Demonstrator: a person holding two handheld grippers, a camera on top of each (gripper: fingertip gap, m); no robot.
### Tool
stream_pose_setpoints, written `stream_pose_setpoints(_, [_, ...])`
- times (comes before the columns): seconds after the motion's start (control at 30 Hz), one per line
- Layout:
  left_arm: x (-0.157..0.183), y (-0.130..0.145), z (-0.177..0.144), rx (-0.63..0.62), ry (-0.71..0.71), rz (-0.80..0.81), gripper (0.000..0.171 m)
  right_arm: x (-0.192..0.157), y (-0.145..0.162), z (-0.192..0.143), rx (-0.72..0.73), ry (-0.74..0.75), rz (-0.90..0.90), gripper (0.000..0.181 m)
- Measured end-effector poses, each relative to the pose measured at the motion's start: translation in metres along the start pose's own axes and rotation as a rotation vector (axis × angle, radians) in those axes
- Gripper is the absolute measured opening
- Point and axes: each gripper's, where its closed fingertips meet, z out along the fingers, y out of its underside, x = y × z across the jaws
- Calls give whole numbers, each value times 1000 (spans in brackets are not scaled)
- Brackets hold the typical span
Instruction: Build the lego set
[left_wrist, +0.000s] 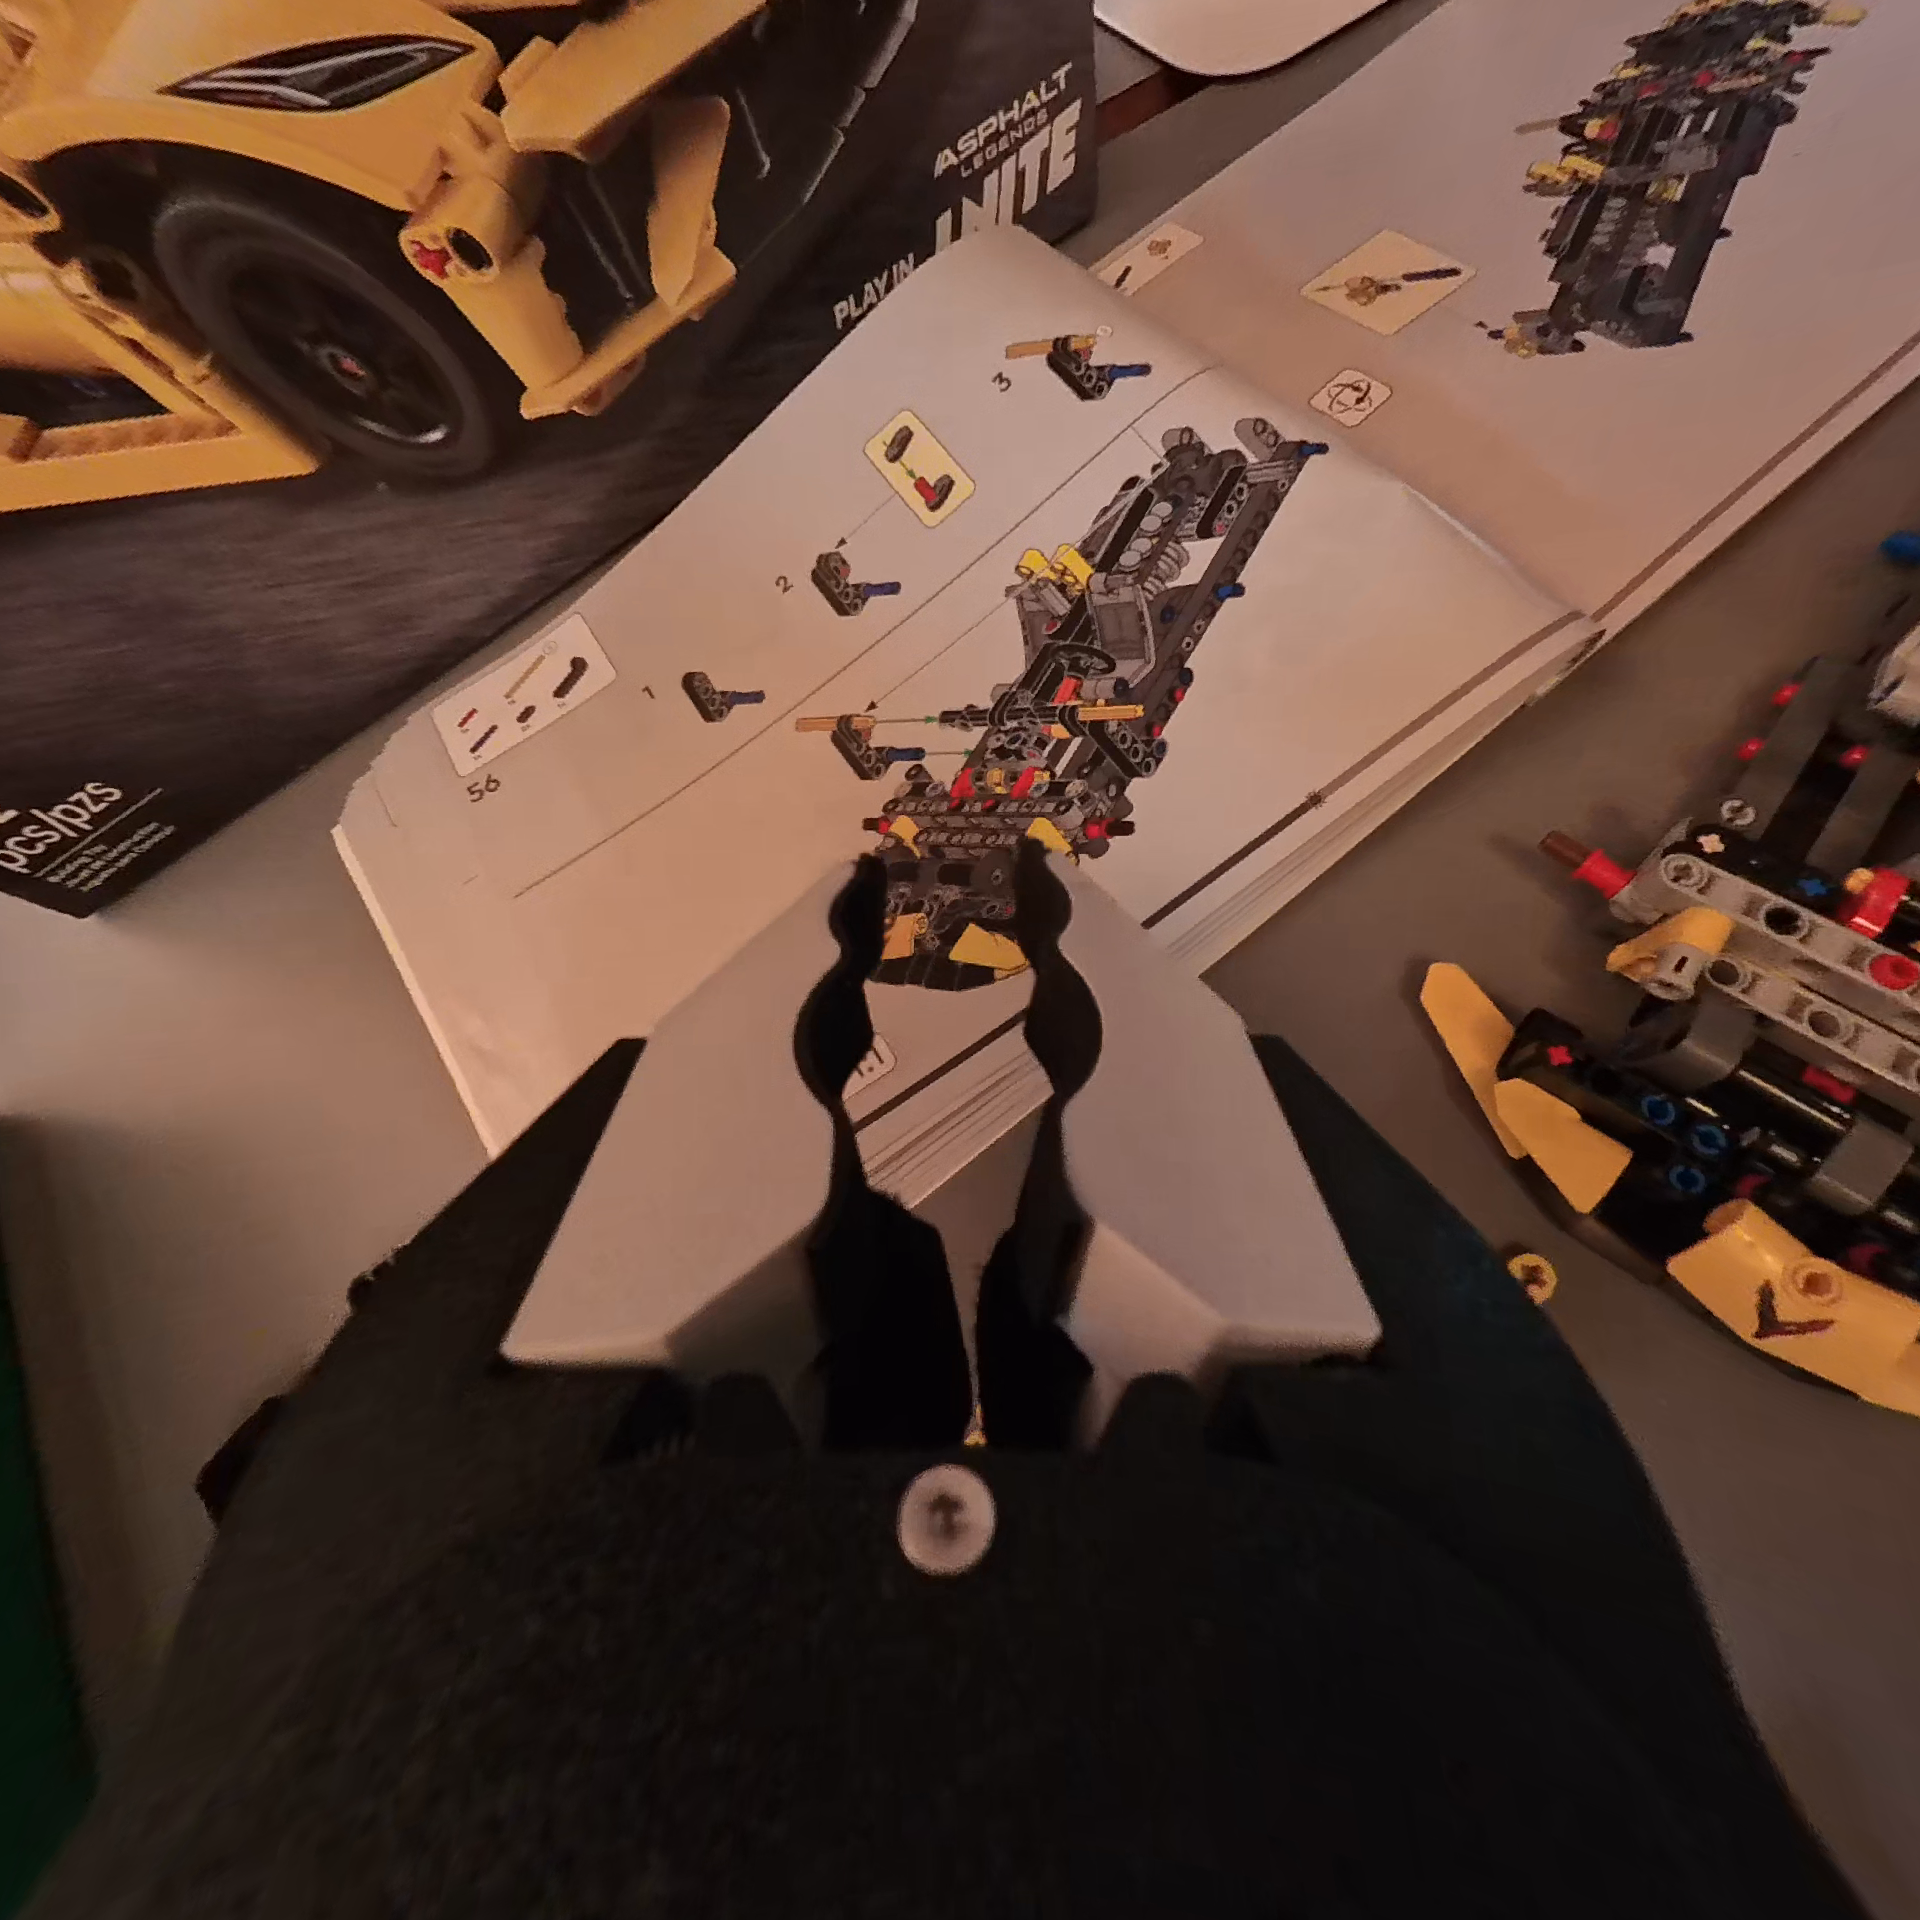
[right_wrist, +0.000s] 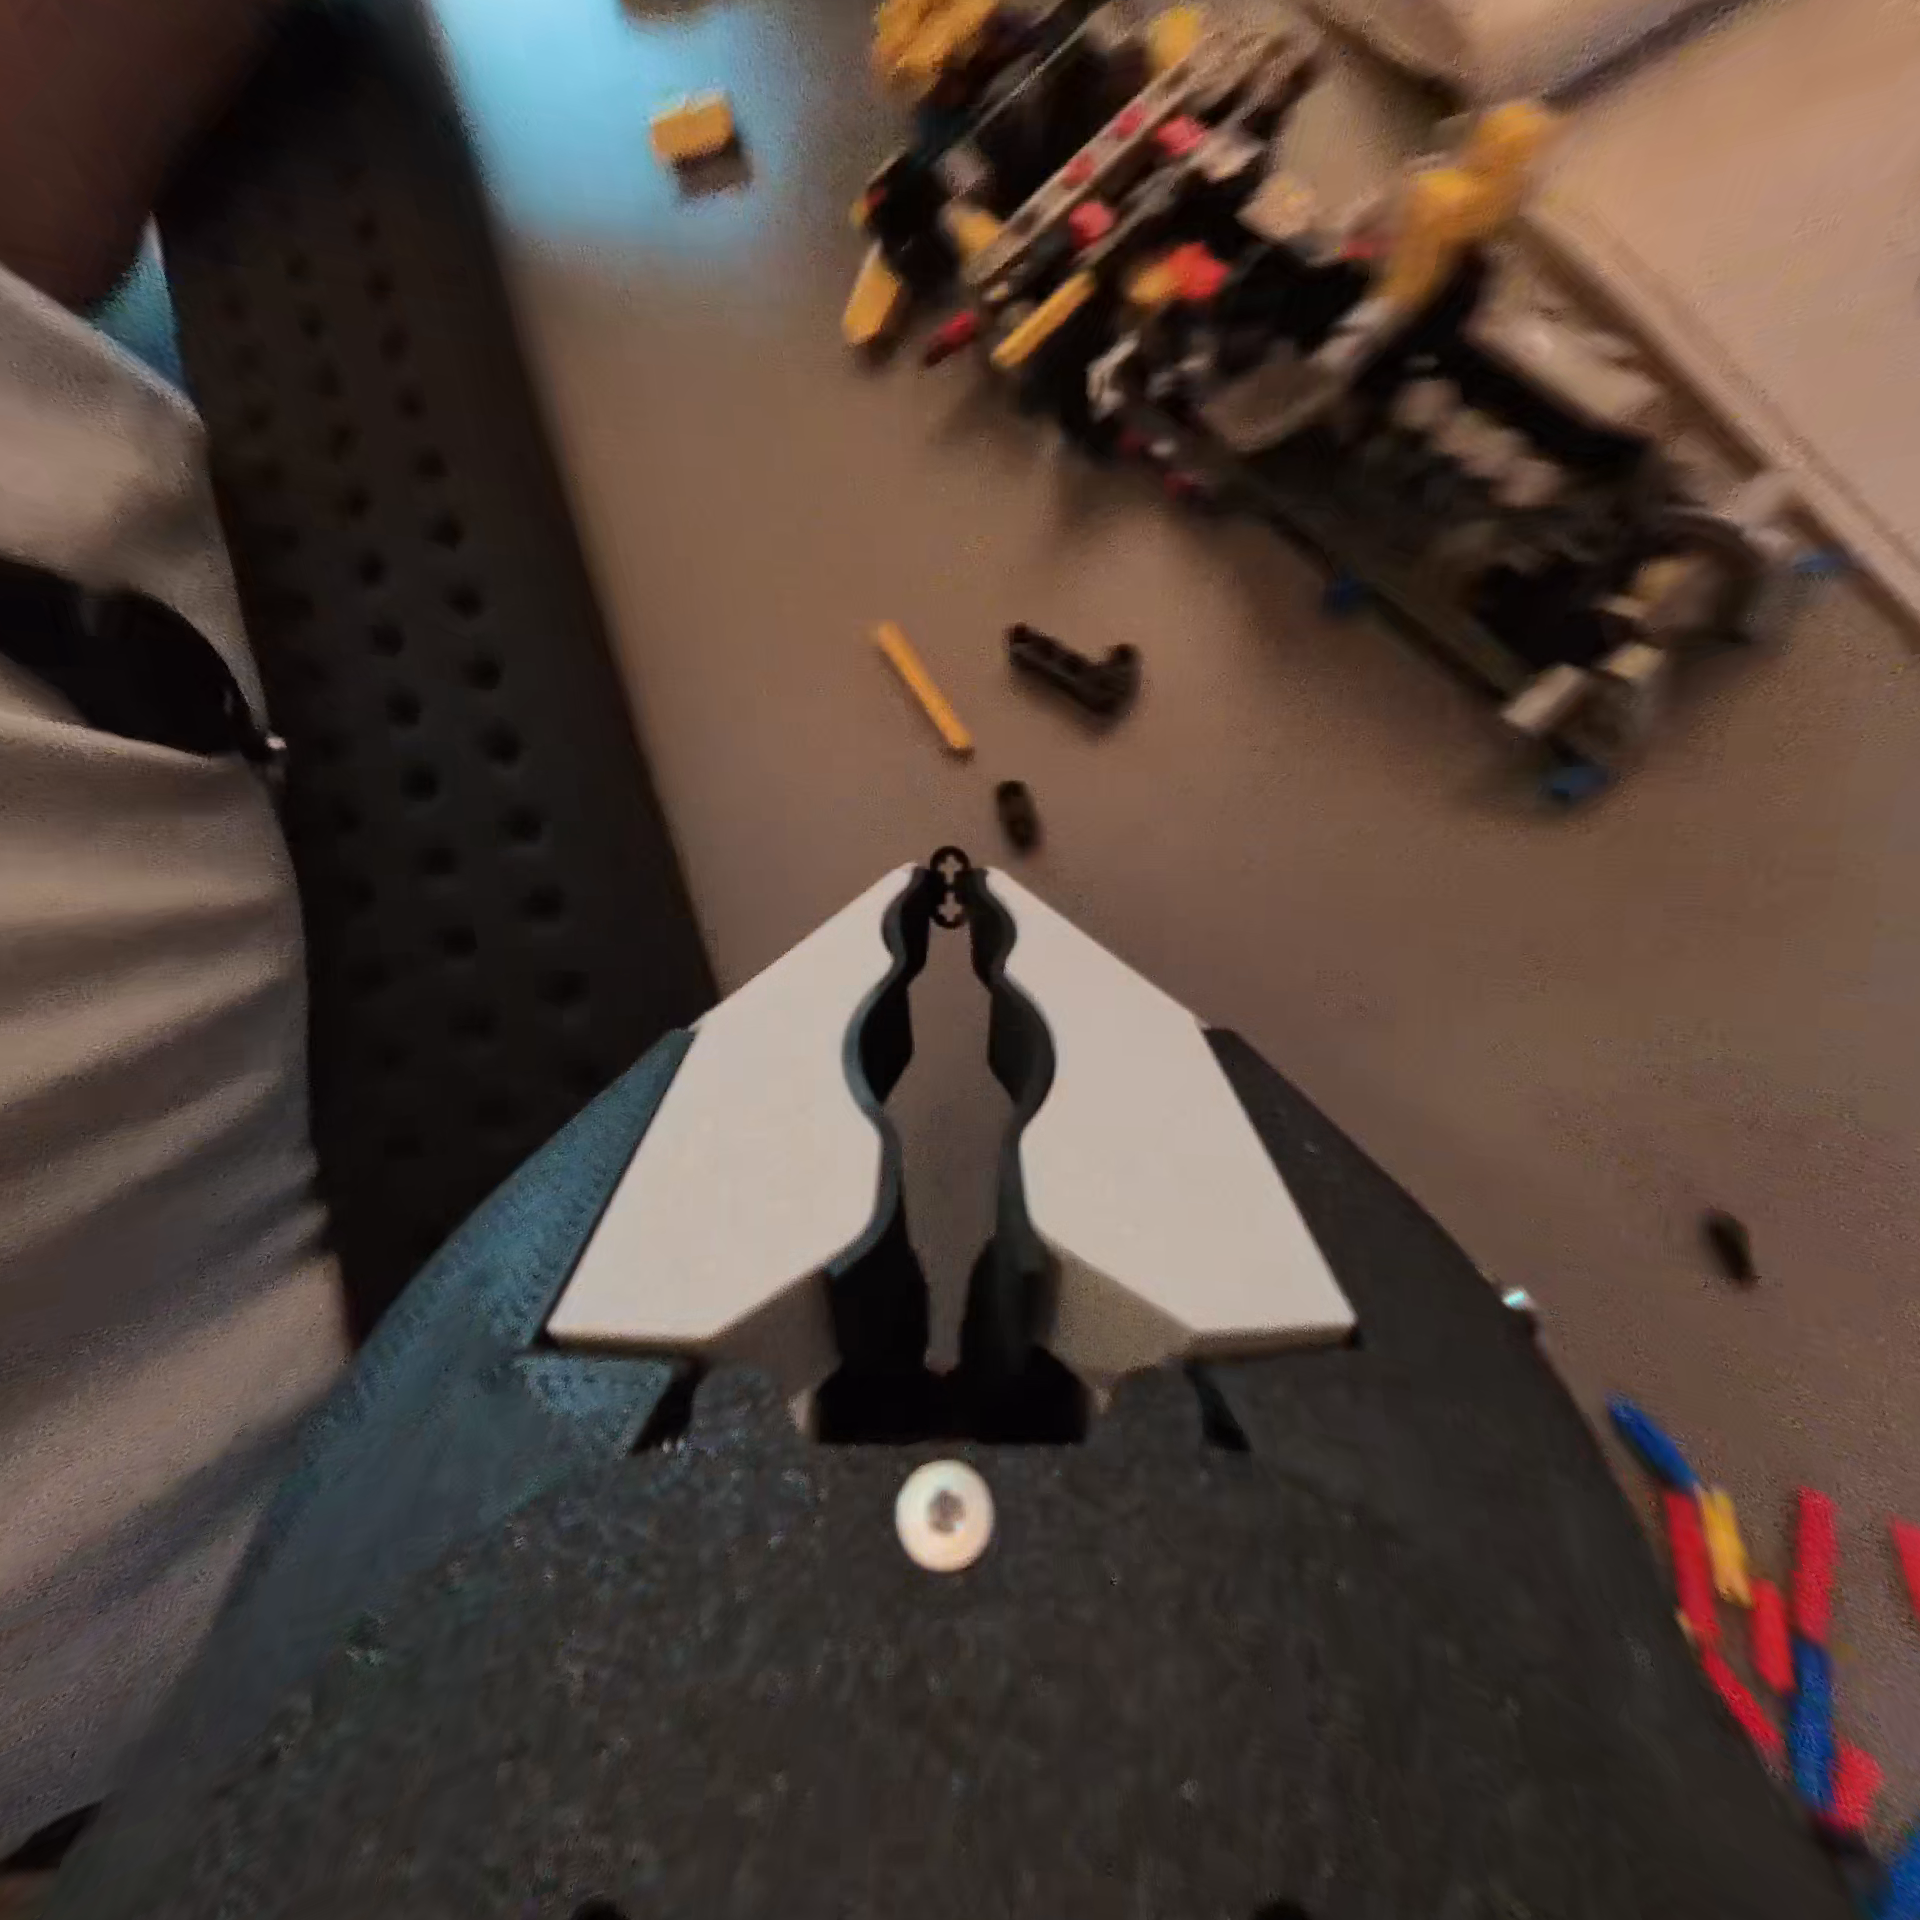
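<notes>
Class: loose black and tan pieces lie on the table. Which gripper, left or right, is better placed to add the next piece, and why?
Probably the right gripper: it already pinches a small black connector, near the tan axle and black L-piece. The left gripper hangs open over the instruction booklet.

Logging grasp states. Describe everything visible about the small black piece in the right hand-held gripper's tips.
The small black piece is a tiny part of dark, plastic-looking material, showing two round rings stacked one above the other, each with a cross-shaped hole. It sits pinched at the very tips of the right hand-held gripper, whose black wavy pads close on its sides; the upper ring pokes past the tips. It hangs above the grey table, touching nothing else. Its far side is hidden.
</notes>
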Motion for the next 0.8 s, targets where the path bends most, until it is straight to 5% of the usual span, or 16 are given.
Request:
stream_pose_setpoints(0.37, [-10, 5, -3, 13, 21, -94, 22, -33, 3, 44, -46, -55, -8, 6])
stream_pose_setpoints(0.8, [-22, 16, -3, -25, -8, -108, 22, -7, 13, 42, -86, 92, -72, 6])
